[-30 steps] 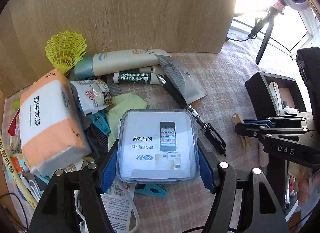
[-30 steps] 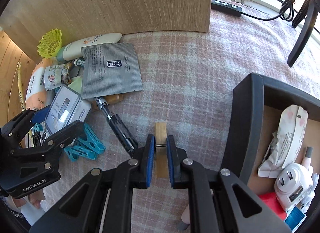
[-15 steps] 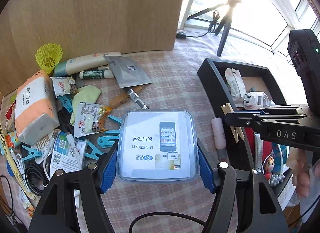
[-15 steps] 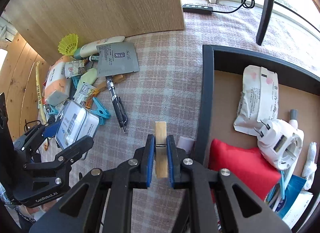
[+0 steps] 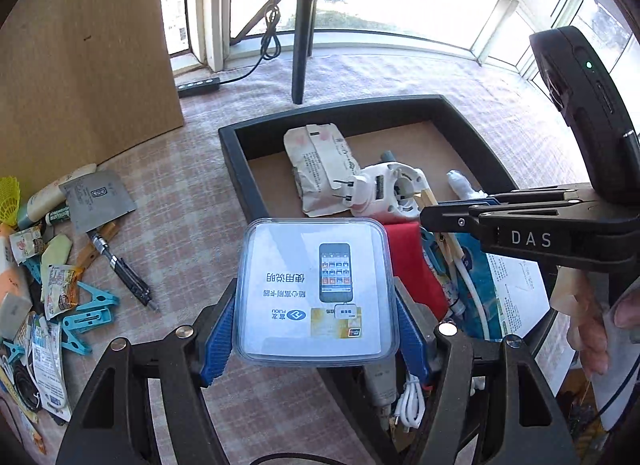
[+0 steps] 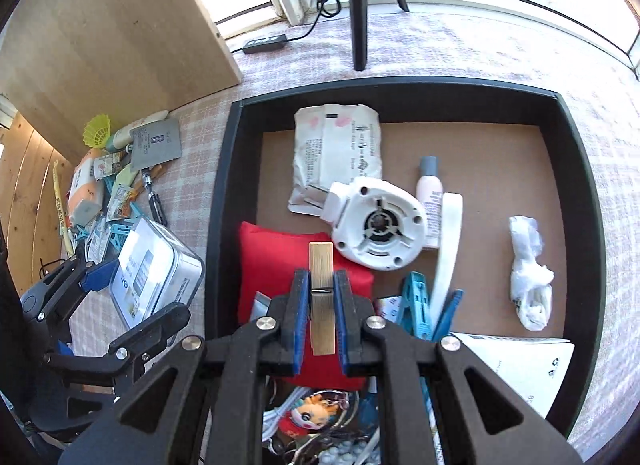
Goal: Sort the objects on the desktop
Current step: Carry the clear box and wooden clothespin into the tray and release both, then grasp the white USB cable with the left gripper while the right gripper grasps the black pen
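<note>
Right gripper (image 6: 322,319) pinching wooden clothespin (image 6: 321,293) above red pouch (image 6: 276,253) inside black tray (image 6: 218,201), left gripper (image 5: 314,331) clamping clear plastic box (image 5: 314,289) over tray's near-left wall; best lower both clear of white plug adapter (image 6: 378,223), then release

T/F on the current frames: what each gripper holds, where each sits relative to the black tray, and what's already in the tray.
1. The right gripper is shut on a wooden clothespin. True.
2. The left gripper holds a red pouch. False: it grips a clear plastic box; the red pouch lies in the tray.
3. The wooden clothespin hangs over the black tray. True.
4. The tray is empty. False: it holds a white plug adapter, among other things.
5. The black pen lies in the tray. False: it lies on the checked cloth outside.
</note>
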Tool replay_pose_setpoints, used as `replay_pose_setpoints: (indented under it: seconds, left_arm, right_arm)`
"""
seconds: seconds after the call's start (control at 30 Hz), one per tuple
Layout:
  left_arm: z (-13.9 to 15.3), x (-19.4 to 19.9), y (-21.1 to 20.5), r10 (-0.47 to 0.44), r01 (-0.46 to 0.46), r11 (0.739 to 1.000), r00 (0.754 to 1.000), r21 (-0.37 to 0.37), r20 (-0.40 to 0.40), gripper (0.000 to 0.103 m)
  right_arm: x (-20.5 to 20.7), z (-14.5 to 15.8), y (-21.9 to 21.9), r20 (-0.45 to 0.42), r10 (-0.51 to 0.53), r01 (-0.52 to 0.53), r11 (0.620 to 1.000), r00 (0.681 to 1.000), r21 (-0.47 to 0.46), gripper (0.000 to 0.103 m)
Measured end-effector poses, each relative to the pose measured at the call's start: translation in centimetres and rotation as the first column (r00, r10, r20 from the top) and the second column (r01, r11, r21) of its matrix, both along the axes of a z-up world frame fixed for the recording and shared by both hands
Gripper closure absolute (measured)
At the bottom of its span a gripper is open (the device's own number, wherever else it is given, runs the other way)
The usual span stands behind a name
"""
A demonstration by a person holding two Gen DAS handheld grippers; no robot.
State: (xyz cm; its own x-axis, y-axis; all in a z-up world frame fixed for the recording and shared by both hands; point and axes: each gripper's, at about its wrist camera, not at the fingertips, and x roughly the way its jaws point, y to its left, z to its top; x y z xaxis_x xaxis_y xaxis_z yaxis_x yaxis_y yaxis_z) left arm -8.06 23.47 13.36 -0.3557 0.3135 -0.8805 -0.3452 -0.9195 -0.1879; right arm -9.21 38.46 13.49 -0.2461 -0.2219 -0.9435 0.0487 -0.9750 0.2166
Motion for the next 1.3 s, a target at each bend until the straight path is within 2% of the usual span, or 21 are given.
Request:
replay_pose_setpoints:
  seconds: [0.3, 0.53, 0.73, 0.87, 0.97, 1.13, 1.3]
  left_arm:
    - [0.3, 0.4, 7.3, -0.116, 0.116, 0.993, 0.993, -0.010, -0.008, 0.036]
    - [-0.6, 0.3, 9.1, -0.132, 0.133, 0.990, 0.991, -0.040, 0.031, 0.035]
    - [-0.1, 0.5, 8.1, -0.115, 0.115, 0.992, 0.993, -0.045, 0.012, 0.036]
    - [0.4, 0.6, 6.8, -0.092, 0.092, 0.995, 0.996, -0.032, 0.002, 0.036]
    - [0.5, 1.0, 5.5, -0.076, 0.075, 0.996, 0.997, -0.053, -0.012, 0.036]
    - [0.1, 1.8, 2.0, -0.022, 0.021, 0.997, 1.000, -0.069, -0.010, 0.036]
    - [-0.3, 2.8, -2.8, 0.057, -0.060, 0.991, 0.998, -0.121, -0.028, 0.036]
  right_arm:
    - [0.3, 0.2, 5.5, -0.007, -0.089, 0.089, 0.995, 0.996, 0.034, 0.090]
    - [0.4, 0.5, 6.3, -0.005, -0.094, 0.094, 0.995, 0.996, 0.036, 0.088]
    - [0.4, 1.0, 6.2, -0.018, -0.100, 0.100, 0.995, 0.995, 0.028, 0.087]
    - [0.4, 1.1, 5.6, -0.016, -0.089, 0.089, 0.996, 0.996, 0.026, 0.083]
    - [0.3, 1.2, 4.8, -0.017, -0.070, 0.071, 0.997, 0.997, 0.023, 0.082]
    - [0.3, 1.6, 2.7, -0.025, -0.026, 0.026, 1.000, 0.999, 0.014, 0.082]
    - [0.3, 1.7, -0.1, -0.024, 0.029, -0.029, 1.000, 0.999, 0.002, 0.082]
